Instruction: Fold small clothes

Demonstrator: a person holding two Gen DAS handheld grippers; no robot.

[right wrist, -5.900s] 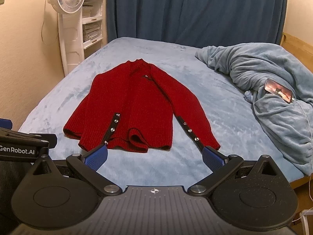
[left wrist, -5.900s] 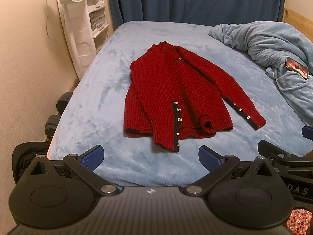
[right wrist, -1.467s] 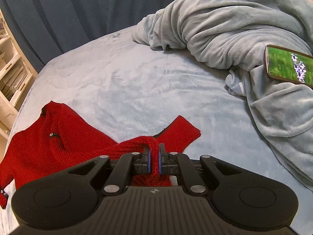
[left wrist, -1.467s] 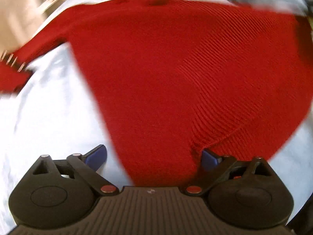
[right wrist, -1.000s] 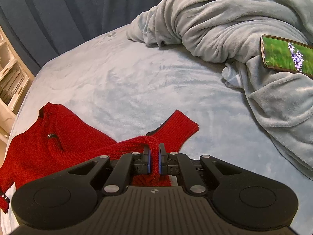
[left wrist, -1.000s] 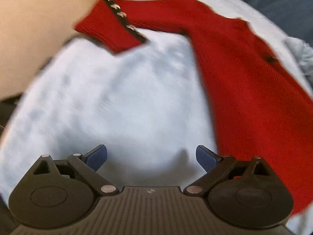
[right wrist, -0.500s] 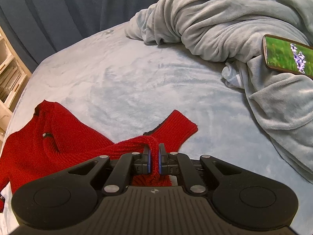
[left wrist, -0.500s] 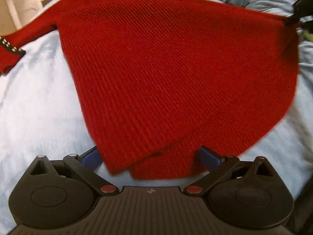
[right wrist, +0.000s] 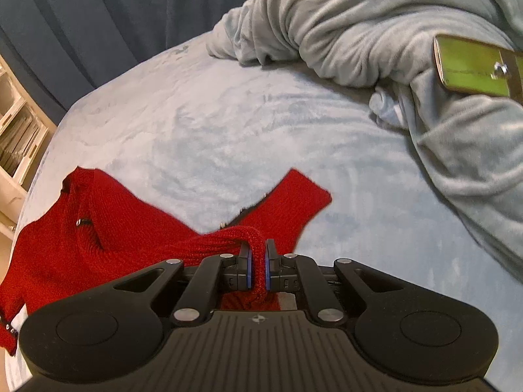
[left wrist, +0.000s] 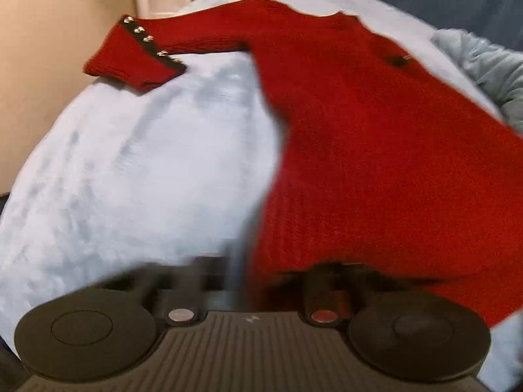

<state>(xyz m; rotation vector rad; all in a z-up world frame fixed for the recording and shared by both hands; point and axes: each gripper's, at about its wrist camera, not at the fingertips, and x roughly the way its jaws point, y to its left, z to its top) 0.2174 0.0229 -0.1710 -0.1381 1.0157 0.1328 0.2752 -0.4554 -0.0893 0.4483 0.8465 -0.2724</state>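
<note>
A red knit cardigan lies spread on the light blue bed. One sleeve, with a black buttoned cuff, stretches to the far left. My left gripper sits at the cardigan's near hem; the frame is blurred and the hem covers its fingertips. My right gripper is shut on a bunched fold of the cardigan. The other cuff lies just past it.
A rumpled grey-blue blanket is piled at the right of the bed, with a phone lying on it. White shelves stand at the left. A dark blue curtain hangs behind the bed.
The left gripper has swung left along the hem and its view has blurred; its fingers have drawn closer together. The right gripper has kept its hold and barely moved.
</note>
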